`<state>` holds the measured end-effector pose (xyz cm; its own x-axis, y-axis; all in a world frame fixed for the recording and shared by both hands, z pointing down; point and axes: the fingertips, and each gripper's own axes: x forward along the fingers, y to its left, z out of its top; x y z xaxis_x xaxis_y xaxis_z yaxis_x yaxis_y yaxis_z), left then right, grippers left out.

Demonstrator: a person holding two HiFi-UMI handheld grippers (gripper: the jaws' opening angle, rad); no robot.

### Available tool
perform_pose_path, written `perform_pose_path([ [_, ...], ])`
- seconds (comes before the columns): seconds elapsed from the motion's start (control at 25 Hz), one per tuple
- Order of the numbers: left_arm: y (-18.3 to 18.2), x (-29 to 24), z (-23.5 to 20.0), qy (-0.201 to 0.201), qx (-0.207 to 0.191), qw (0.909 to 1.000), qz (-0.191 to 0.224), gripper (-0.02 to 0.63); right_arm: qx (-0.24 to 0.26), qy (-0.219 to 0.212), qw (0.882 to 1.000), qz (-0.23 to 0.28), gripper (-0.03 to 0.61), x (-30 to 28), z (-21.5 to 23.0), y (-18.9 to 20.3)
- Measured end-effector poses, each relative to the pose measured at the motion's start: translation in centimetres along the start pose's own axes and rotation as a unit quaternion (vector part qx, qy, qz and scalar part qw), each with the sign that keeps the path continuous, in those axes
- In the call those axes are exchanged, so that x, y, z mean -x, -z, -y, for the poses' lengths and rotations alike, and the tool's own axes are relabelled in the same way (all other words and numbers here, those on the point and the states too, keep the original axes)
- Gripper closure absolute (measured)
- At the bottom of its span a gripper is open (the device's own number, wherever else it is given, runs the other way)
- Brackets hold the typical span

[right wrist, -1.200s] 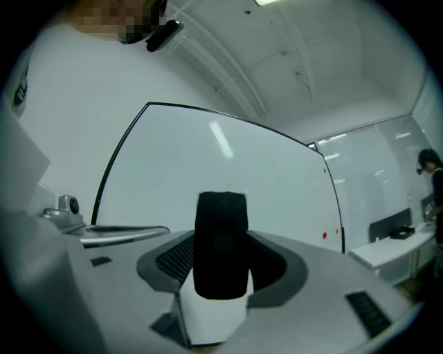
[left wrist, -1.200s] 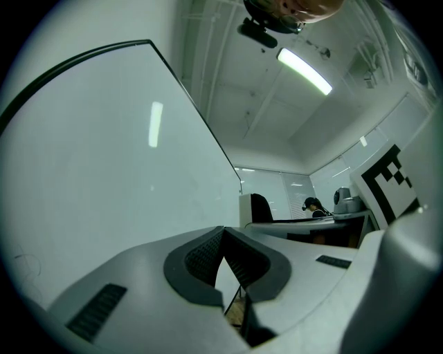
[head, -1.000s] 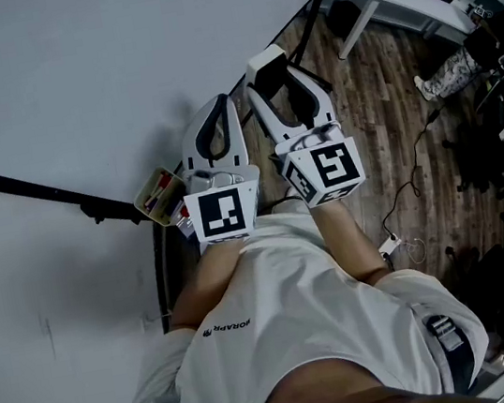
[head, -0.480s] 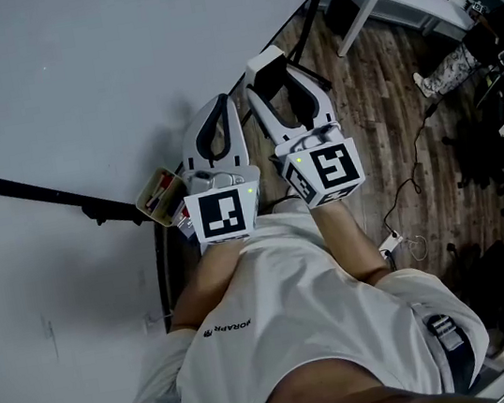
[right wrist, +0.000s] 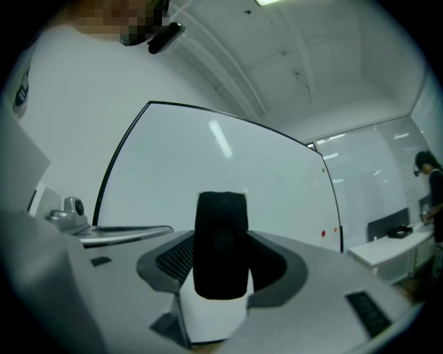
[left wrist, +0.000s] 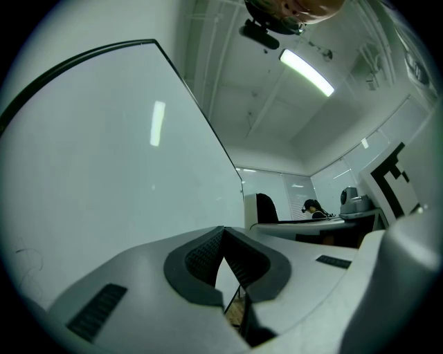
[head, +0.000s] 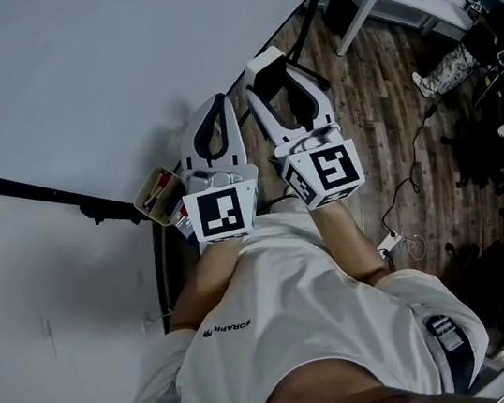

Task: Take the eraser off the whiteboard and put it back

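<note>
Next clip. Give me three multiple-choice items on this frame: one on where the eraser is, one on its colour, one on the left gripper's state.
1. Where is the eraser?
A. between the jaws of the left gripper
B. between the jaws of the right gripper
C. nowhere in view

2. What colour is the eraser's felt face?
A. black
B. red
C. yellow

3. How do the left gripper's jaws stand?
A. wide apart
B. shut on the eraser
C. together, with nothing between them

Answers:
1 B: the right gripper view shows the eraser clamped upright between its pads.
2 A: the felt shows black above a white body.
3 C: the left gripper view shows the tips meeting, with nothing held.
</note>
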<state>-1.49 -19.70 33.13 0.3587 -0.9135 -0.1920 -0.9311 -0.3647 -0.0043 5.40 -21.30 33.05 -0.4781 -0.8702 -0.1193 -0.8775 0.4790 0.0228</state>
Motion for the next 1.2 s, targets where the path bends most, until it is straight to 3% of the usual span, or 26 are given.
perform_pose_path([
  [1.2, 0.01, 0.54, -0.10, -0.009, -0.006, 0.9999, -0.004, 0.612, -0.008, -0.012, 1.000, 0.001, 0.347, 0.10, -0.48, -0.13],
])
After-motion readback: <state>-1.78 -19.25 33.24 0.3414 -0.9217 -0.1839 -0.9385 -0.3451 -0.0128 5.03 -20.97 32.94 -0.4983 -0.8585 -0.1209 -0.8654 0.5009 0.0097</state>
